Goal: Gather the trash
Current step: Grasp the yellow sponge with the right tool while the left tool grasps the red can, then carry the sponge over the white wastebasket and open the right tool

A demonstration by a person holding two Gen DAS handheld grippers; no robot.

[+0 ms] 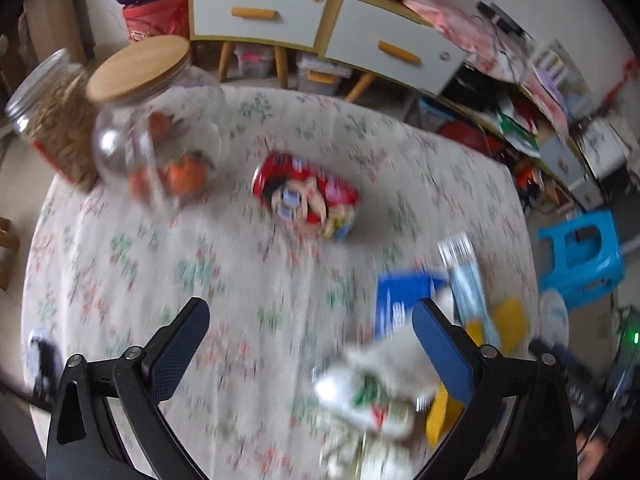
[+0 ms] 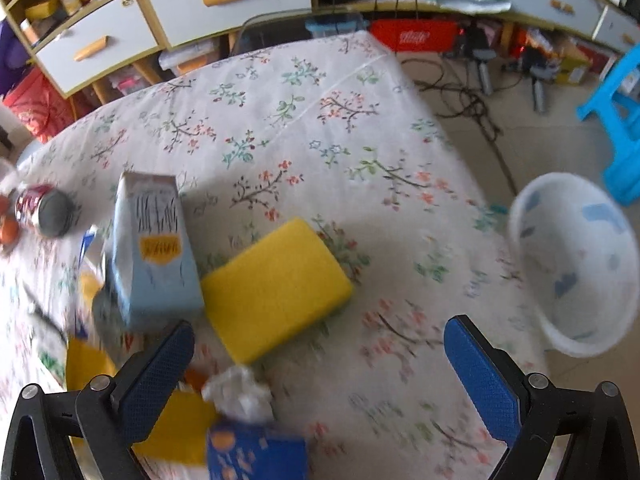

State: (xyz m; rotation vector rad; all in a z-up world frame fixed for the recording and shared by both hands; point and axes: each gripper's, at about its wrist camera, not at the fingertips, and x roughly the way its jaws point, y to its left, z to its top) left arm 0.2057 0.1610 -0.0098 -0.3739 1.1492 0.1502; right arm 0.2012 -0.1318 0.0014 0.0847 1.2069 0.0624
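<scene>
A crumpled tissue (image 2: 239,394) lies on the tablecloth (image 2: 280,120) just ahead of the spread, empty right gripper (image 2: 318,350). The left gripper (image 1: 310,334) is spread too, above blurred, possibly paper, litter (image 1: 372,392).

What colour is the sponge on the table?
Yellow sponge; the right wrist view shows it best.

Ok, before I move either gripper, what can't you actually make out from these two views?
- Left wrist view: motion blur smears the crumpled white wrapper and the red can; neither print is readable.
- Left wrist view: the left gripper's right finger covers part of the blue packet.
- Right wrist view: the blue box is cut by the bottom edge.
- Right wrist view: the white bin is blurred; contents unclear.
</scene>
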